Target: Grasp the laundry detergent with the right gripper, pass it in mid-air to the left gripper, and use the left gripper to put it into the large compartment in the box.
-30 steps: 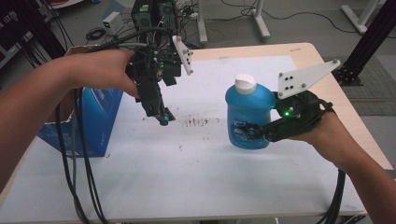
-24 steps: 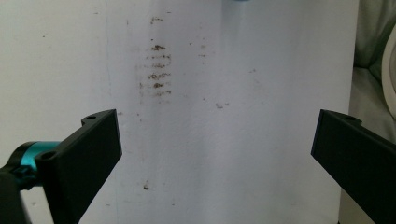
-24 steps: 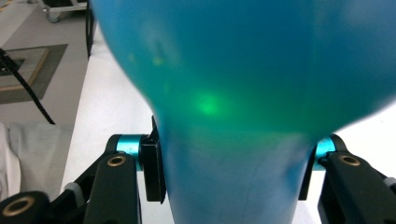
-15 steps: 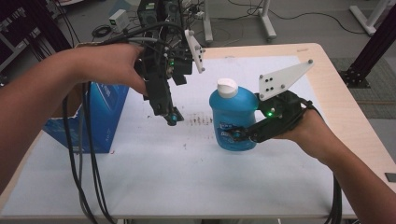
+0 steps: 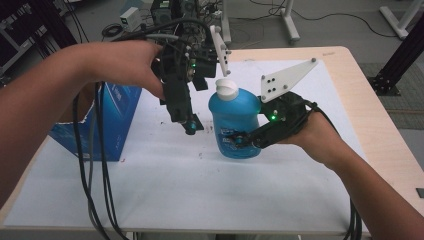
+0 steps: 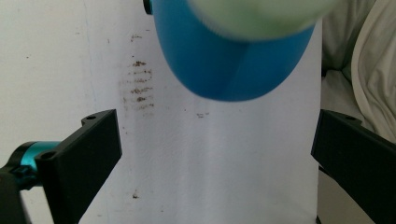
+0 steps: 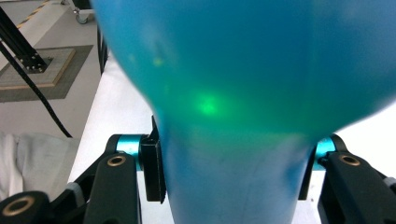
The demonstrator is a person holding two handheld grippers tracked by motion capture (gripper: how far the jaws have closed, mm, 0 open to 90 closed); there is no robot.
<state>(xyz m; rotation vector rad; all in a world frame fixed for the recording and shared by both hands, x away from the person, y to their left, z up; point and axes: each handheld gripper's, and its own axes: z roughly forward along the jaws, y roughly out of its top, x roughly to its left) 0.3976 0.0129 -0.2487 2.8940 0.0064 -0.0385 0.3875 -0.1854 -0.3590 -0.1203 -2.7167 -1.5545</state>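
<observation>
A blue bottle (image 5: 235,120) with a white cap (image 5: 227,90) stands upright on the white sheet at the table's middle. My right gripper (image 5: 239,141) comes in from the right and is shut on the bottle's lower body; in the right gripper view the bottle (image 7: 233,93) sits between both jaws of the gripper (image 7: 229,172). My left gripper (image 5: 190,127) hangs pointing down just left of the bottle, above the sheet. Its jaws stand wide apart in the left gripper view (image 6: 215,154) with nothing between them; the bottle (image 6: 233,65) and blurred cap (image 6: 252,16) lie beyond them.
An open blue cardboard box (image 5: 112,120) stands at the table's left. Brown smudges (image 6: 137,88) mark the white sheet (image 5: 200,190). Black cables hang from the left gripper past the front edge. Bare wooden tabletop (image 5: 380,130) runs along the right side.
My right gripper has carried the bottle leftward, closer to the left gripper. The left gripper has stayed about where it was.
</observation>
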